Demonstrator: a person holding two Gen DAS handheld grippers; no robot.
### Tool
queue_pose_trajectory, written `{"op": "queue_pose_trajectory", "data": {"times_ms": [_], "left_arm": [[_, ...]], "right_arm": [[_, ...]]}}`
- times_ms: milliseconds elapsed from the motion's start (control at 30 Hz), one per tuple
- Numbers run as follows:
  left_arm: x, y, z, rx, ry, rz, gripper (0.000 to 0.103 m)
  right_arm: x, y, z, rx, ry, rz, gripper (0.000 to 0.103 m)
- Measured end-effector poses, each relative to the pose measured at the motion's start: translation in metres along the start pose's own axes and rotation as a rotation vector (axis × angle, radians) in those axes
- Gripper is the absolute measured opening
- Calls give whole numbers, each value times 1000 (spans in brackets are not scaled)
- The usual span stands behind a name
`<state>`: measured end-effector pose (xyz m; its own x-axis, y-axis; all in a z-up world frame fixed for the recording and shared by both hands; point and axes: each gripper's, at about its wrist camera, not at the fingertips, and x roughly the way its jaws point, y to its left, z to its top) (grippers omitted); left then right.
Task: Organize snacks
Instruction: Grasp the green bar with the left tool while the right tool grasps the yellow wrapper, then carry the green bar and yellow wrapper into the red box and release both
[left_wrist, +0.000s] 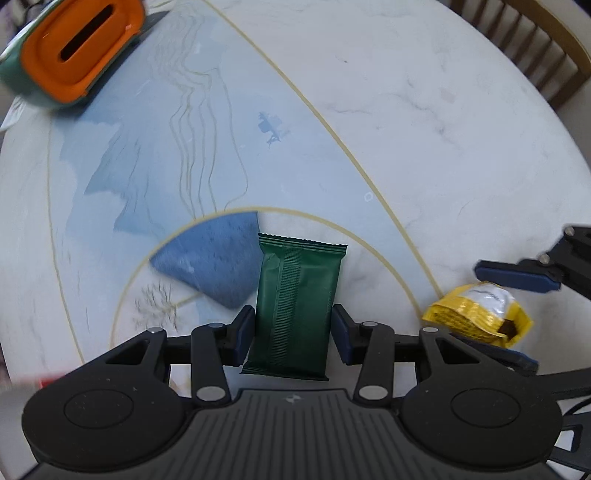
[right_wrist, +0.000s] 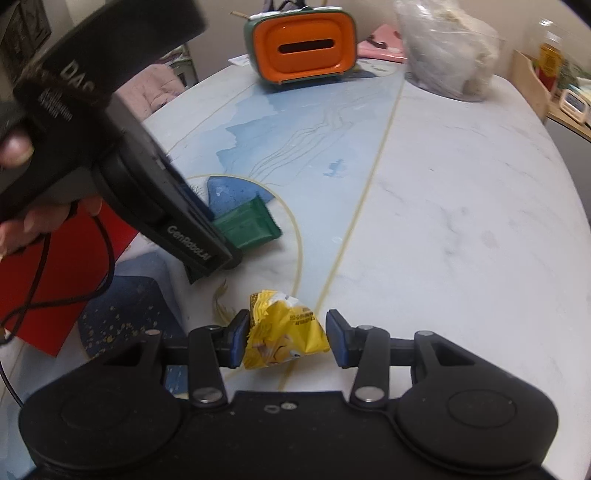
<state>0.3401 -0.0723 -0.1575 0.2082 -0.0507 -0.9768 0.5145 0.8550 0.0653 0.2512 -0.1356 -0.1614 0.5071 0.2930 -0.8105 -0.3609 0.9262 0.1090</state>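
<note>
We see a dark green snack wrapper (left_wrist: 297, 306) of matt, creased foil with a ribbed seam. The yellow packet (right_wrist: 284, 332) is glossy, crinkled film. The table (left_wrist: 424, 129) looks like smooth polished marble. At the far end, the orange box lid (right_wrist: 304, 46) is shiny plastic. Both grippers look matt black plastic with dull metal pins.

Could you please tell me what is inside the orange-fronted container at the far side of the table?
Only a dark slot shows in the orange-fronted container. Whatever it holds cannot be seen, since the orange front covers it.
</note>
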Motion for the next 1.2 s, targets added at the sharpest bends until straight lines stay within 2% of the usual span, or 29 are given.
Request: {"op": "queue_pose_trajectory", "data": {"times_ms": [133, 300, 533, 867, 1200], "left_arm": [[-20, 0, -16, -83, -42, -31, 43], [-55, -5, -47, -136, -111, -95, 44], [-103, -2, -85, -208, -220, -117, 44], [-156, 26, -146, -325, -327, -99, 44], [-192, 81, -211, -453, -403, -50, 44]], "right_arm": [[-20, -1, -9, 33, -14, -8, 42], [-49, 5, -17, 31, -41, -15, 42], [-89, 27, -16, -1, -92, -12, 42], [-126, 71, -9, -45, -150, 17, 42], [-131, 132, 16, -121, -186, 53, 42]]}}
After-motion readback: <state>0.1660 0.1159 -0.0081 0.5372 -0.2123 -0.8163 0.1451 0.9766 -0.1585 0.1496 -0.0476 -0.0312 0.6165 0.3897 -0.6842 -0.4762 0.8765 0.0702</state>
